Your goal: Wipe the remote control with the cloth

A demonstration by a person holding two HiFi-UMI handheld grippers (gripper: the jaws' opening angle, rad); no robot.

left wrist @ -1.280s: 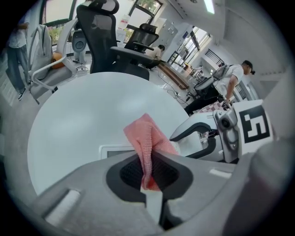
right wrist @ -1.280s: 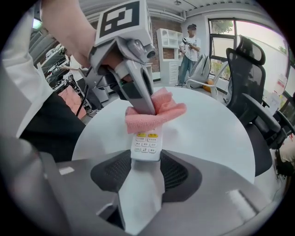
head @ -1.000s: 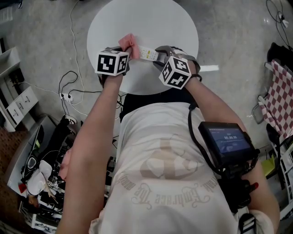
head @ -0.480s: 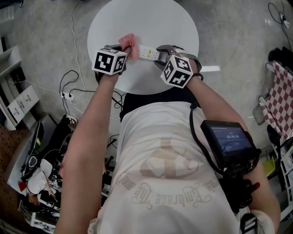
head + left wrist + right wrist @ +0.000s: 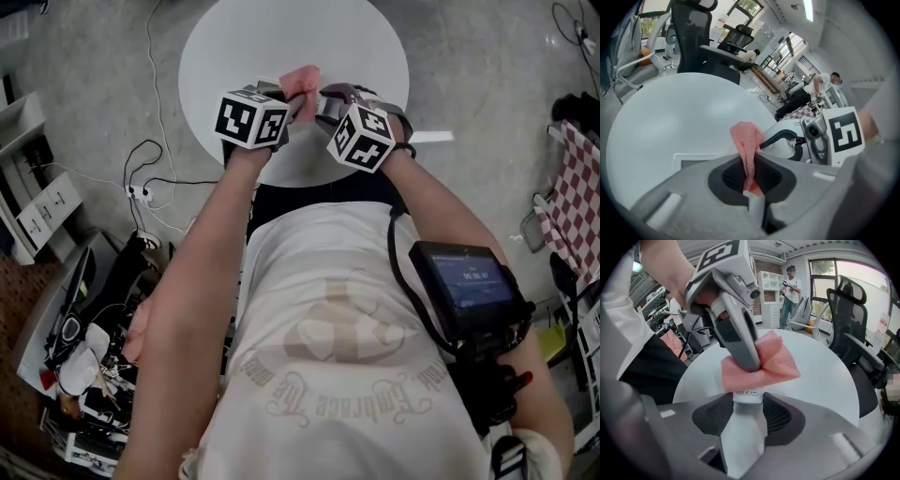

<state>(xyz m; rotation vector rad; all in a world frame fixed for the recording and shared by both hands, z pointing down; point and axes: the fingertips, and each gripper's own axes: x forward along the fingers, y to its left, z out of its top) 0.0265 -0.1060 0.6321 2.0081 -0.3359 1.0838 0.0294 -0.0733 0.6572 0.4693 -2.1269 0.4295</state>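
A pink cloth (image 5: pixel 302 82) is pinched in my left gripper (image 5: pixel 292 97), whose jaws are shut on its fold (image 5: pixel 749 157). The white remote control (image 5: pixel 746 427) sticks out between the jaws of my right gripper (image 5: pixel 747 404), which is shut on its near end, above the round white table (image 5: pixel 281 37). In the right gripper view the cloth (image 5: pixel 776 363) drapes over the remote's far end, with the left gripper (image 5: pixel 736 331) pressing it down onto the remote. In the head view the cloth and grippers hide the remote. My right gripper (image 5: pixel 323 103) sits just right of the cloth.
Black office chairs (image 5: pixel 855 341) stand beyond the table, and people (image 5: pixel 791 289) are further back. Cables (image 5: pixel 141 183) and a cluttered shelf (image 5: pixel 80 356) lie on the floor at the left, a checkered bag (image 5: pixel 574 202) at the right. A screen device (image 5: pixel 466 289) hangs at my waist.
My left gripper has slid right along the remote with the cloth, ending close to the right gripper. The cloth now covers the remote that showed before. The right gripper has stayed put.
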